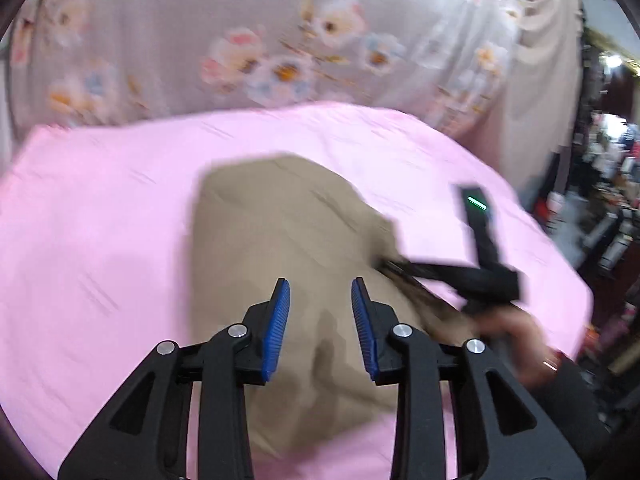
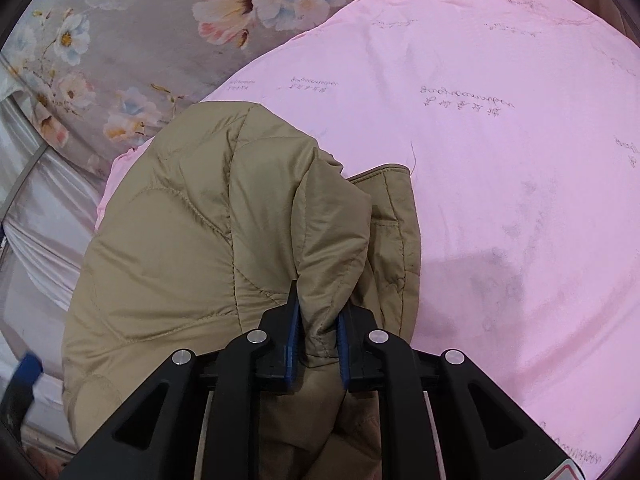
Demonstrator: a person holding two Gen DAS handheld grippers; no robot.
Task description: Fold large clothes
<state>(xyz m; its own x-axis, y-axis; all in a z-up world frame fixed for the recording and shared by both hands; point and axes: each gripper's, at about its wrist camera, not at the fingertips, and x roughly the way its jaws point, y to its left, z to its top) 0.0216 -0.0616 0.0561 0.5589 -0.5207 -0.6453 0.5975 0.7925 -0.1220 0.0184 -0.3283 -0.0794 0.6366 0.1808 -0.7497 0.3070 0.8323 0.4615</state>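
Pink sheet (image 2: 500, 128) covers the work surface, faint lines of small printed script scattered over it, a greyish smudged patch on its right part in the right wrist view. Behind it, a grey floral cloth (image 2: 132, 32) with large pale pink, white and blue blossoms; a plain beige cloth (image 1: 548, 64) hangs at the far right of the left wrist view, and beyond that a dark, cluttered corner of the room, too blurred to read. White draped fabric (image 2: 44, 232) shows at the left edge of the right wrist view. Right gripper (image 2: 319, 334): blue pads clamped on a gathered fold of the tan quilted jacket (image 2: 208, 240), fabric pinched between them. Jacket lies heaped on the pink sheet, its bulk spreading left of and beyond the jaws, a hemmed edge poking out to the right. Left gripper (image 1: 320, 320): blue pads stand apart with nothing between them, held above the jacket, not touching it. In that blurred view the jacket reads as a tan mound mid-sheet; the right gripper appears to its right with a green light, a hand (image 1: 520, 340) and dark sleeve behind it.
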